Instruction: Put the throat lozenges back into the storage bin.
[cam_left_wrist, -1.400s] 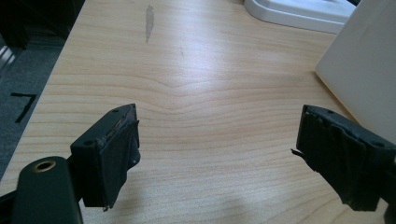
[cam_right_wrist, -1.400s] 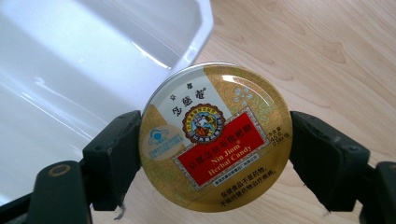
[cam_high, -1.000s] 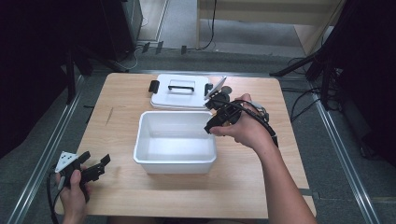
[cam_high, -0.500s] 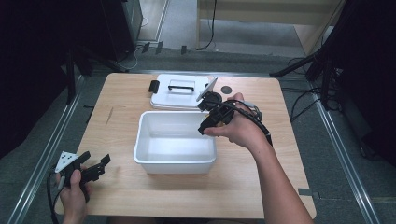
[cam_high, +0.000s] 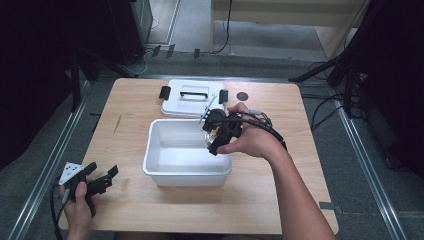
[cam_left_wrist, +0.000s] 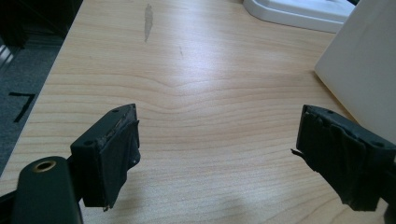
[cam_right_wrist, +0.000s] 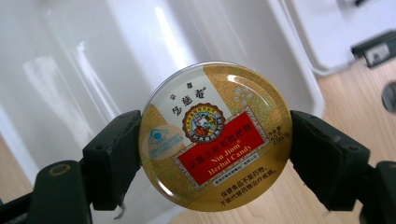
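While clamped by right gripper (cam_right_wrist: 215, 144), candy tin (cam_right_wrist: 215, 135) hides bin (cam_high: 165, 170) floor.

Grey floor (cam_high: 200, 30), wooden table (cam_high: 280, 200)

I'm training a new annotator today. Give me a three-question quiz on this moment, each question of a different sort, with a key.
1. True or false: the right tongs grip a round candy tin by its edge.
2. Multiple choice: where does the white lid with the black handle lie? A) inside the white bin B) on the table behind the bin C) in the left tongs
3. Fill in: the left tongs are ____ and hold nothing, near the table's front left corner.

Key: 1 true. 2 B. 3 open.
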